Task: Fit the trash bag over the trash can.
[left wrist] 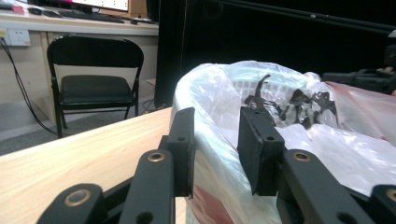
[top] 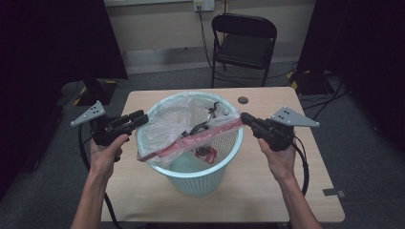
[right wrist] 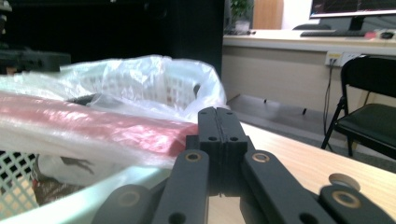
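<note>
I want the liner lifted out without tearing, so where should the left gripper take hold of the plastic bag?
Probably at the bag's folded-over edge on the basket's left rim, coming in from outside. There the left gripper already has its jaws open astride that draped film, which gives a doubled layer to pinch. The right gripper is shut on the red-banded edge opposite, so the pull would be balanced.
</note>
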`<control>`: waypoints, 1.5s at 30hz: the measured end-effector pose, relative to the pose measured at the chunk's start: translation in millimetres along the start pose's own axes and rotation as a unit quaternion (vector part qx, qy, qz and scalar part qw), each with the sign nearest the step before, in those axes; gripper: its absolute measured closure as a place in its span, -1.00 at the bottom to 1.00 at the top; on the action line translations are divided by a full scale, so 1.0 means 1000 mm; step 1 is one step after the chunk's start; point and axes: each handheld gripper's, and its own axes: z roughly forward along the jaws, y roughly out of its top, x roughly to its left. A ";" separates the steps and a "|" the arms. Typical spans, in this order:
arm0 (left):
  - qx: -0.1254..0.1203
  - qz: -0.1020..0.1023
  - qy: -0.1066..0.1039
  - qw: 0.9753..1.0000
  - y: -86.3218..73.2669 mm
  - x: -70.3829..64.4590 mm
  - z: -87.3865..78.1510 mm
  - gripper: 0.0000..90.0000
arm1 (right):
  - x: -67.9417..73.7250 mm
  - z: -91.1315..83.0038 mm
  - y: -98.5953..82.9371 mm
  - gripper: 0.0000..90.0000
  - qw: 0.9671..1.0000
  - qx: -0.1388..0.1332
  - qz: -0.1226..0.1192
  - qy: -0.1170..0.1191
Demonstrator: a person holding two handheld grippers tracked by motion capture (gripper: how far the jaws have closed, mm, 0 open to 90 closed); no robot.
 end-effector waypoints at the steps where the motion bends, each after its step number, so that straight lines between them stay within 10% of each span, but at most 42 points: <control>1: 0.000 0.001 -0.002 1.000 0.000 -0.001 -0.002 0.49 | 0.001 0.002 -0.001 1.00 1.000 0.004 -0.001 0.000; 13: -0.008 0.010 -0.016 1.000 0.009 0.006 -0.023 0.23 | -0.012 0.033 -0.002 0.98 0.999 0.030 -0.010 0.018; 15: -0.040 -0.002 -0.015 0.999 0.019 0.017 -0.019 0.17 | -0.015 0.038 -0.001 0.93 0.999 0.032 -0.005 0.021; 22: 0.026 -0.017 -0.026 0.999 0.019 0.042 0.029 0.25 | -0.022 0.035 0.004 0.47 0.999 0.035 -0.001 0.005; 27: 0.023 -0.023 -0.027 0.999 0.014 0.035 0.026 0.56 | -0.018 0.025 0.017 0.24 1.000 0.016 0.003 -0.005; 35: 0.016 -0.014 -0.003 1.000 0.007 0.016 0.008 0.47 | 0.010 0.015 0.021 0.10 1.000 0.020 0.012 0.005; 45: 0.001 -0.004 -0.026 1.000 0.008 0.014 -0.005 0.16 | 0.005 0.043 0.025 0.48 0.997 0.067 0.004 0.029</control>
